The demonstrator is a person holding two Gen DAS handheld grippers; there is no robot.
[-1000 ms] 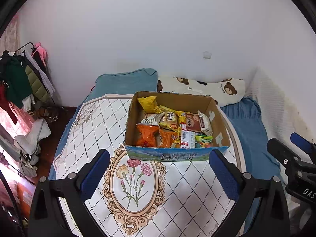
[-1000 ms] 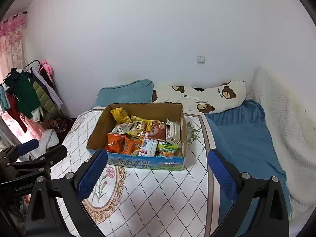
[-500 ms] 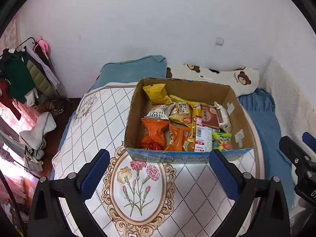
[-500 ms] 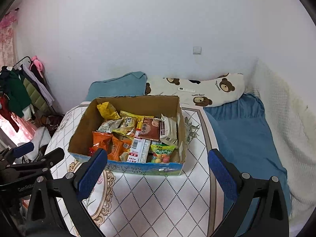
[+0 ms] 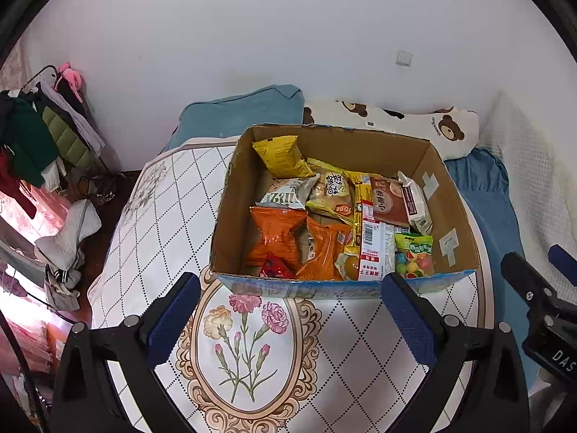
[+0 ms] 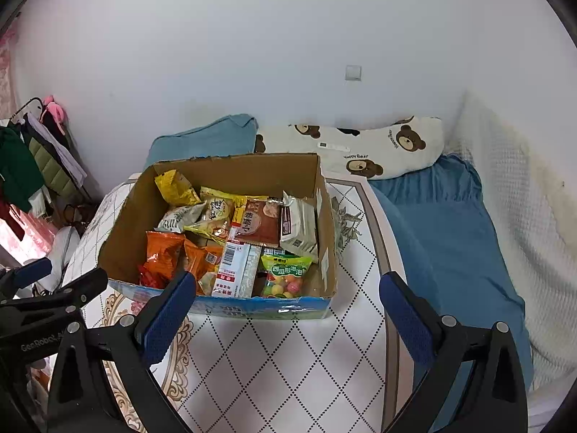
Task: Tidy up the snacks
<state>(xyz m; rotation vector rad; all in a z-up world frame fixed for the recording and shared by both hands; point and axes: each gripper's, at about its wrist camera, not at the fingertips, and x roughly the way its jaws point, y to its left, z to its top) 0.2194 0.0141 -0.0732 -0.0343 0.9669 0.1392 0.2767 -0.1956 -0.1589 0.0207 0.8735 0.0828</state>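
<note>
Cardboard box [image 5: 447, 216] of snacks on patterned counter [image 5: 151, 223], centre frame, ahead of both. Left hand-held gripper [image 5: 288, 319] spread wide, empty, squarely before box front. Right hand-held gripper [image 6: 285, 315] likewise spread, empty, facing box's right corner. Left better centred.

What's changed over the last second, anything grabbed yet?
Nothing grabbed. Both grippers moved in toward the box, which now looms larger in both wrist views. The left gripper and right gripper stay open and empty. The snacks lie as before, and the box has not shifted on the cloth.
</note>
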